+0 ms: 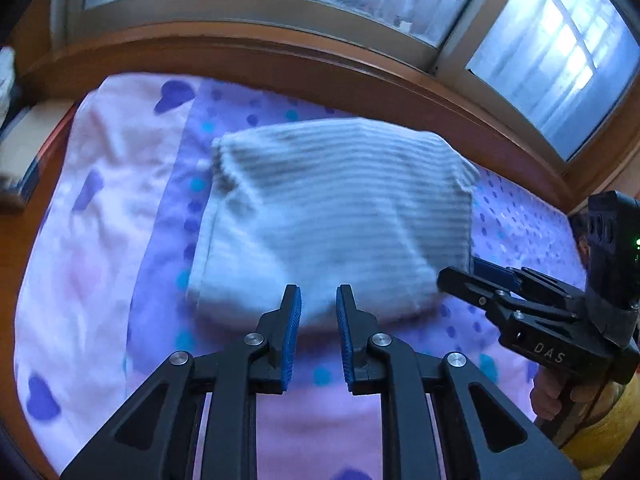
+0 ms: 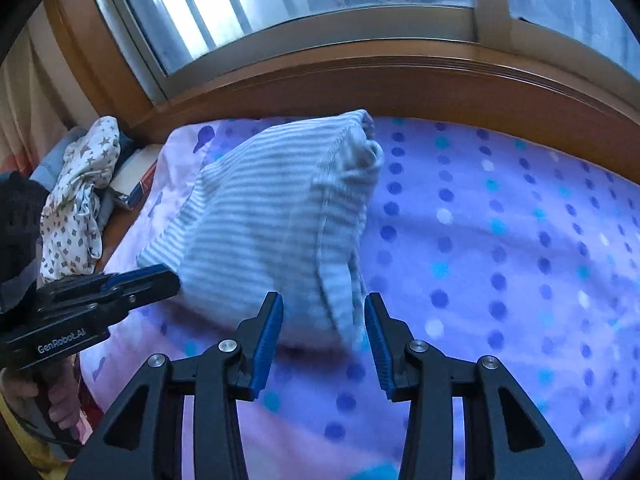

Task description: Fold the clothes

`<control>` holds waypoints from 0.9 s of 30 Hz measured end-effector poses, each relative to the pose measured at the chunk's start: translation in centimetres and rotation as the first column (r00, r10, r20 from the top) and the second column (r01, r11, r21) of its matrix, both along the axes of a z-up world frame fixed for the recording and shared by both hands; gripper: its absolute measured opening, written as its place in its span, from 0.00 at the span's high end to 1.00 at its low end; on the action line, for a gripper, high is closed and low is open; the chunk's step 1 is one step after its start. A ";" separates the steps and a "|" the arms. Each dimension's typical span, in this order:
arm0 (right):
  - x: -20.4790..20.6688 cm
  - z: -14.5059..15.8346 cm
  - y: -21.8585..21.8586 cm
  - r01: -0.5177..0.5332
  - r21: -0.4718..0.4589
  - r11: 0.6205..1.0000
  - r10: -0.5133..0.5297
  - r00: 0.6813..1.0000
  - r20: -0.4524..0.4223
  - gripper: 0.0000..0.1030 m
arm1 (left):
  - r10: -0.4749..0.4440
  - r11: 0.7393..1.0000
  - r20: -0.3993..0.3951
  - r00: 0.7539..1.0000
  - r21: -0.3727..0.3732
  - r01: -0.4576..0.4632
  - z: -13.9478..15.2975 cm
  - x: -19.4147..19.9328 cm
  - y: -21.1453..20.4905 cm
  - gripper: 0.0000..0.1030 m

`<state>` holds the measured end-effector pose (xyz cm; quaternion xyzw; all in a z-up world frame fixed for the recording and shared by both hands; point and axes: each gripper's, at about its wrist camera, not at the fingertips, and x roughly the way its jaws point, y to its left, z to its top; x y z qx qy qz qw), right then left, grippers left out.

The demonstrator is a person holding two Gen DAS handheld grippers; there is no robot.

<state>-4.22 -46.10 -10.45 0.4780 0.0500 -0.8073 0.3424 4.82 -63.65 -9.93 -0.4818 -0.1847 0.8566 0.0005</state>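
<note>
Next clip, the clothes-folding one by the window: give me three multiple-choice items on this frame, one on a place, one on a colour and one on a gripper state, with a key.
1. Where does the folded grey-and-white striped garment lie?
A. on the purple dotted bedsheet
B. on the wooden window ledge
C. on the heap of star-printed clothes

2. What colour are the ribbed pads on the gripper fingers?
A. red
B. blue
C. yellow

3. How do the right gripper and the left gripper stand?
A. both clamped on the garment
B. right open, left clamped on the garment
C. both open, holding nothing

Key: 1 A, sheet shows on all sides of it; 2 B, blue pads in both wrist views; 3 C, each view shows a gap between its fingers, with the garment lying beyond the tips.
</note>
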 end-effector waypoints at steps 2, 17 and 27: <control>1.1 0.8 0.4 0.015 0.018 1.000 -0.015 1.000 0.009 0.57 | -0.003 1.000 0.028 1.000 -0.010 0.003 0.1 1.1 0.7 0.83; 4.8 2.1 1.4 0.080 0.159 0.984 -0.075 0.996 -0.038 0.43 | -0.015 0.998 0.109 0.994 -0.064 0.022 0.4 3.7 3.6 0.83; 0.1 5.1 -1.7 0.024 -0.004 1.000 -0.024 0.989 -0.145 0.43 | 0.009 0.998 -0.029 1.000 -0.066 -0.011 1.6 -0.2 0.6 0.83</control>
